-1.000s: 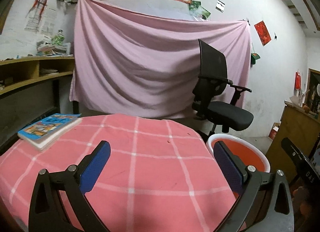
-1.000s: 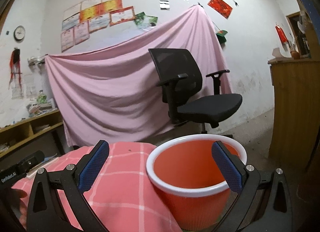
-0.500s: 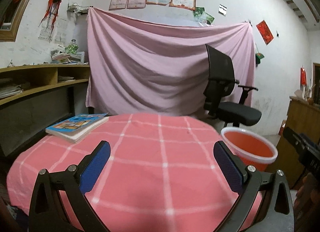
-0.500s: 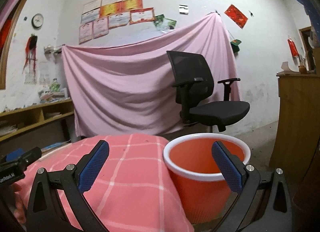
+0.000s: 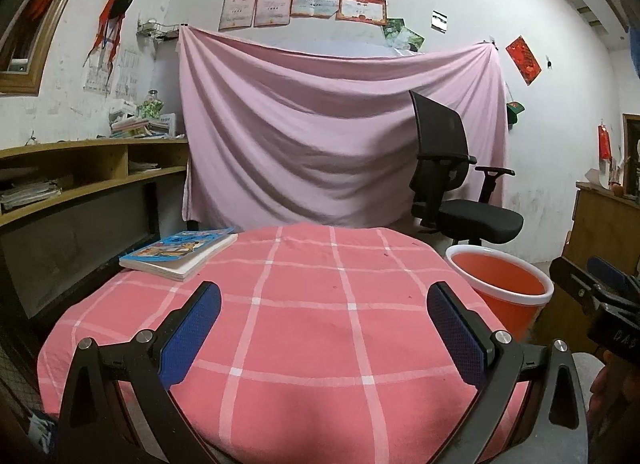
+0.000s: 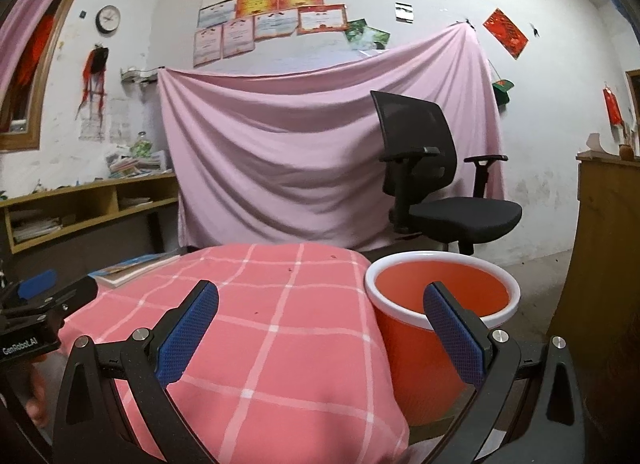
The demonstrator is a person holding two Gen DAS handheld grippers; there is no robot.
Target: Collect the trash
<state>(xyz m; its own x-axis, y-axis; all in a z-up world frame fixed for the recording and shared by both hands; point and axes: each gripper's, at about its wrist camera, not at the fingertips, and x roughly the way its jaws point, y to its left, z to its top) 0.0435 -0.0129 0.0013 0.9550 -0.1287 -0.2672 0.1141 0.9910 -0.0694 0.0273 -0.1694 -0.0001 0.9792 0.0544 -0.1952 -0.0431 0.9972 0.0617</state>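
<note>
An orange bin with a white rim (image 5: 504,284) stands on the floor at the right of the round table; it also shows in the right wrist view (image 6: 440,296). My left gripper (image 5: 324,328) is open and empty over the near part of the pink checked tablecloth (image 5: 304,288). My right gripper (image 6: 320,324) is open and empty, held low between the table edge and the bin. The right gripper also shows at the far right of the left wrist view (image 5: 600,292). No loose trash shows on the cloth, only tiny specks.
A book (image 5: 180,250) lies at the table's far left. A black office chair (image 5: 452,192) stands behind the bin before a pink hung sheet (image 5: 320,136). Wooden shelves (image 5: 80,176) run along the left; a wooden cabinet (image 6: 608,248) stands at the right.
Both grippers have drawn back and risen, so more of the table and room shows. The bin looks smaller and farther. Both stay open and empty.
</note>
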